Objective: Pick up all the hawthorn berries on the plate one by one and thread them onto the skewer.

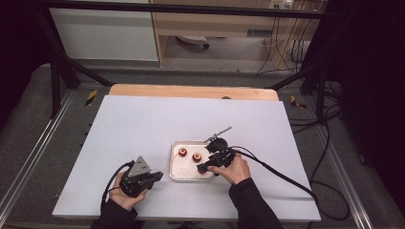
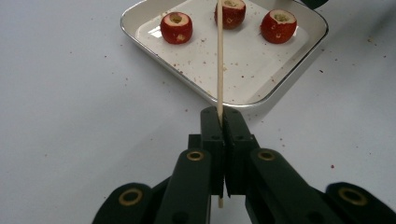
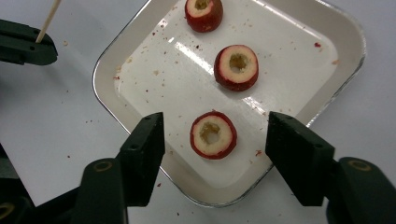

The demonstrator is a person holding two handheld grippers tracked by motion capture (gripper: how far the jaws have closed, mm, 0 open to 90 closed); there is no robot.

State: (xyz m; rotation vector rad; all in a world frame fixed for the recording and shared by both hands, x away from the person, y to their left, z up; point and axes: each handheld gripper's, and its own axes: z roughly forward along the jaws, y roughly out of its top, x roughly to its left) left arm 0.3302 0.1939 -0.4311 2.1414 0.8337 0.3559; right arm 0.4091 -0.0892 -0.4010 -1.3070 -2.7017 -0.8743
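Observation:
A shallow metal tray point(image 1: 184, 171) on the white table holds three red cored fruits. My left gripper point(image 2: 223, 116) rests left of the tray point(image 2: 252, 100), shut on a thin wooden skewer point(image 2: 219, 56) that points over the tray toward the fruits point(image 2: 176, 27). My right gripper point(image 3: 217, 133) hovers over the tray's near corner point(image 3: 105, 79), open. Its jaws stand either side of the nearest fruit point(image 3: 213, 135) without touching it. The other two fruits point(image 3: 236, 66) lie farther along the tray. In the high view the left gripper point(image 1: 157, 176) and right gripper point(image 1: 206, 168) flank the tray.
A metal tool on a black round base point(image 1: 218, 142) stands just beyond the tray's far right corner. Red crumbs dot the tray and the white table top point(image 1: 143, 119). A black cable point(image 1: 286, 179) trails right from the right gripper.

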